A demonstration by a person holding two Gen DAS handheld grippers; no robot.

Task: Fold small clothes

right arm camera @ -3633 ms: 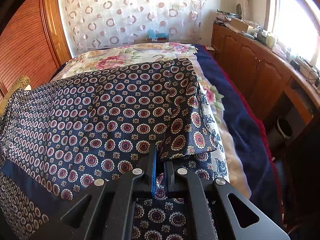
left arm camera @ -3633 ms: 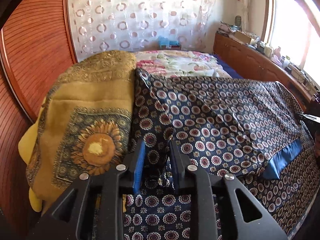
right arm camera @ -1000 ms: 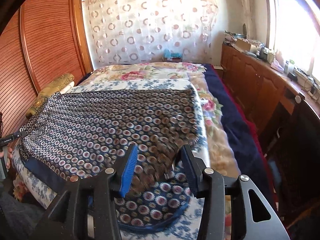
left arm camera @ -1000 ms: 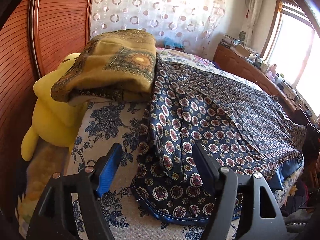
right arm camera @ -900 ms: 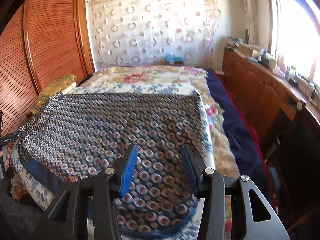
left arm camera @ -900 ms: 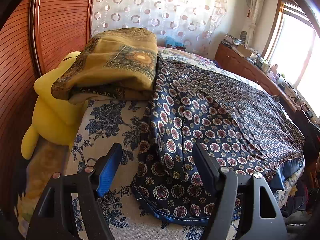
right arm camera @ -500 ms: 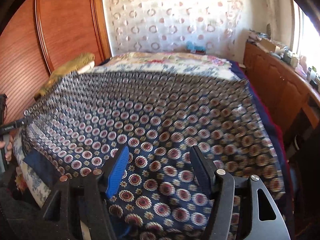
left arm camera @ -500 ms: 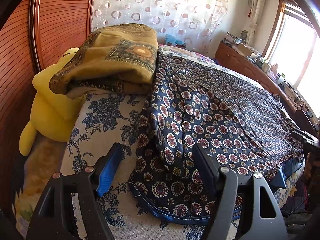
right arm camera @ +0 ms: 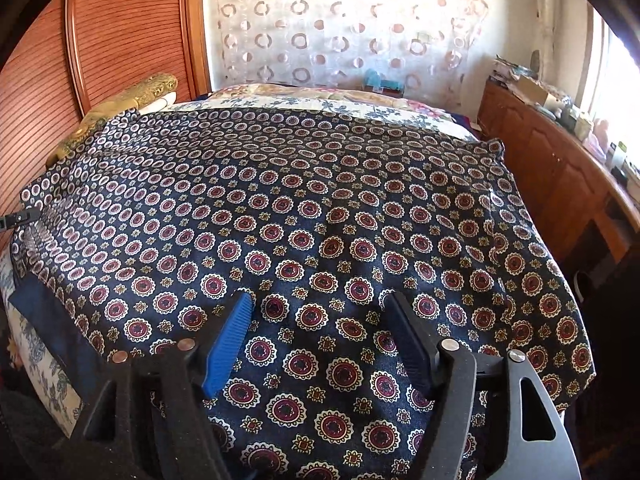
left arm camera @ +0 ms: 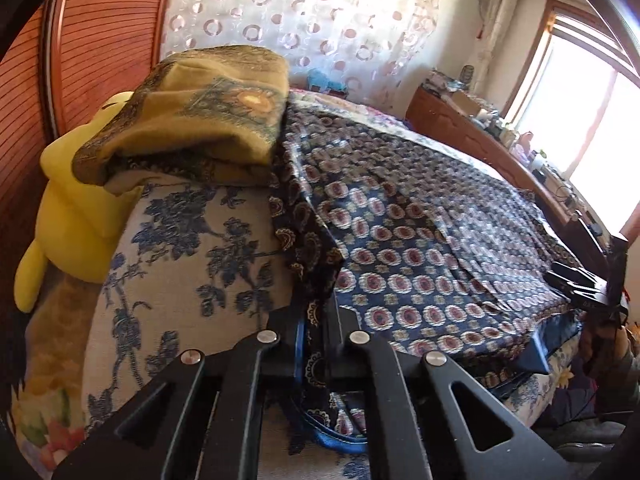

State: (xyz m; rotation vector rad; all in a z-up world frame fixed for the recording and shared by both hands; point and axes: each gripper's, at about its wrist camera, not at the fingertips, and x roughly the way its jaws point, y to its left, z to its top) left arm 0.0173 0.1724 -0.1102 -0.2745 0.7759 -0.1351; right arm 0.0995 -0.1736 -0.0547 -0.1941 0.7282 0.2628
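Observation:
A navy cloth with red and cream medallions (right arm camera: 320, 208) lies spread over the bed, a plain blue band along its near left hem. In the left wrist view my left gripper (left arm camera: 316, 312) is shut on the cloth's near corner (left arm camera: 308, 248), which rises in a fold between the fingers. Over the near middle of the cloth my right gripper (right arm camera: 320, 312) hovers with its jaws opening; the fabric lies flat below them and is not pinched. The other gripper's black frame (left arm camera: 580, 284) shows at the cloth's far right edge.
A folded mustard blanket (left arm camera: 200, 116) and a yellow plush toy (left arm camera: 76, 216) sit at the left by the wooden slatted wardrobe (left arm camera: 92, 32). The floral bedspread (left arm camera: 180, 256) lies bare beside the cloth. A wooden cabinet (right arm camera: 560, 176) runs along the right under the window.
The left gripper's jaws have shut on the cloth's near corner and lifted it into a fold. The right gripper has let go of the cloth, come down over it, and opened wider.

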